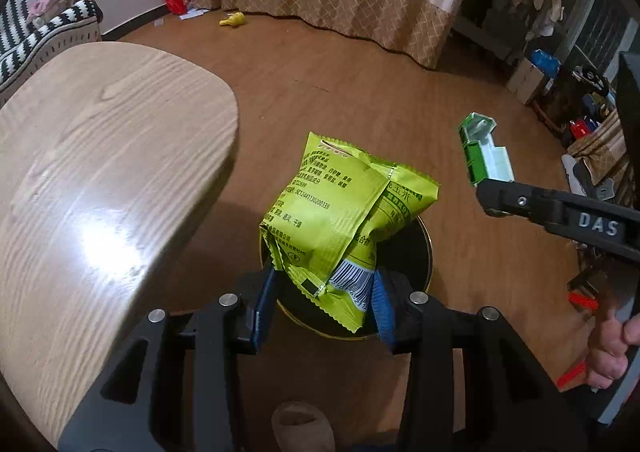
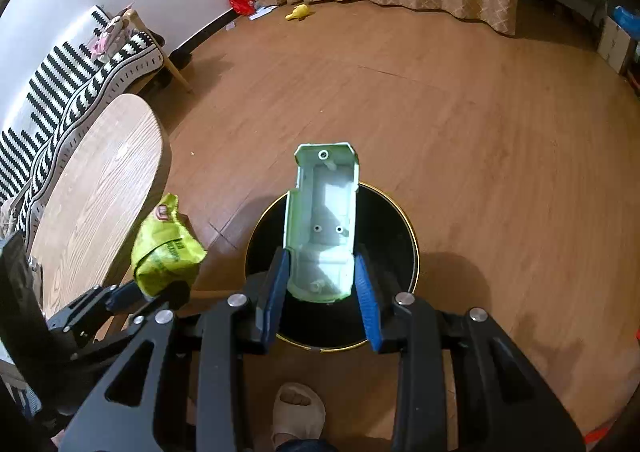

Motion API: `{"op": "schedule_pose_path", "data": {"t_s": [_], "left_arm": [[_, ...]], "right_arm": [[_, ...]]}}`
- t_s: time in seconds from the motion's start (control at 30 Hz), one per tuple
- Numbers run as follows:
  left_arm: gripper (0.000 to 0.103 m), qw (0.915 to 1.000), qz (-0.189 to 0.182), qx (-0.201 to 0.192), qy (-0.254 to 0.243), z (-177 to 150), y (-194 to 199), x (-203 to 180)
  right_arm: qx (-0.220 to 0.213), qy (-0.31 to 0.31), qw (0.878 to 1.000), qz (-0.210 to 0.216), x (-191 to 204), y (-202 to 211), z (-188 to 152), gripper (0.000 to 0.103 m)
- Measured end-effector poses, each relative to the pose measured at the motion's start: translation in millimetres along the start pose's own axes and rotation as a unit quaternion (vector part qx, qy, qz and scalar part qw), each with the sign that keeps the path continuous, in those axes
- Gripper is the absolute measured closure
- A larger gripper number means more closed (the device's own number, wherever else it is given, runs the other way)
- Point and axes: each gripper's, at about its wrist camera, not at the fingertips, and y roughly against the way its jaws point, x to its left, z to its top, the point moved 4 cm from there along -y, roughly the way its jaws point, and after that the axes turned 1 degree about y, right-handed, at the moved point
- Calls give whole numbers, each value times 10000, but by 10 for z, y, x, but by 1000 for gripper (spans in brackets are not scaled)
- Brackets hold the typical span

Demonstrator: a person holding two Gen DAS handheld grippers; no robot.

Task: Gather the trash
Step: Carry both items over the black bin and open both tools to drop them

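Above the black bin (image 2: pixel 400 252), the left claw (image 1: pixel 324 304) grips a barcoded green snack bag (image 1: pixel 336 212), the "DAS"-marked right claw (image 2: pixel 322 292) a green plastic shell (image 2: pixel 324 220).

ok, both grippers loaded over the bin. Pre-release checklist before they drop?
1. Left gripper clamped on green snack bag: ok.
2. Right gripper clamped on green plastic housing: ok.
3. Housing over black bin mouth: ok.
4. Snack bag over bin mouth: ok in the left wrist view, its top overhangs the rim.
5. Bin has room: cannot tell, interior dark.
6. Slippered foot clear of bin: ok.
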Motion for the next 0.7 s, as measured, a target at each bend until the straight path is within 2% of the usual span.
{"op": "schedule_pose_path", "data": {"t_s": [0.1, 0.17, 0.2, 0.23, 0.67, 0.7], "left_arm": [[61, 10000, -59, 19, -4, 8, -45, -37], [54, 9999, -98, 46, -35, 19, -90, -62], [45, 9999, -91, 51, -55, 27, -109, -80], [41, 9999, -101, 24, -70, 31, -108, -96], [29, 9997, -170, -124, -134, 20, 17, -158], [29, 9997, -163, -129, -136, 20, 33, -150]], "right_arm": [[-1, -35, 10000, -23, -10, -13, 5, 70], [-2, -64, 10000, -34, -28, -5, 0, 70], [-1, -75, 10000, -46, -22, 3, -2, 70], [-3, -89, 9999, -55, -27, 6, -9, 70], [19, -77, 10000, 55, -12, -18, 27, 70], [-14, -102, 9999, 90, -7, -4, 37, 63]]}}
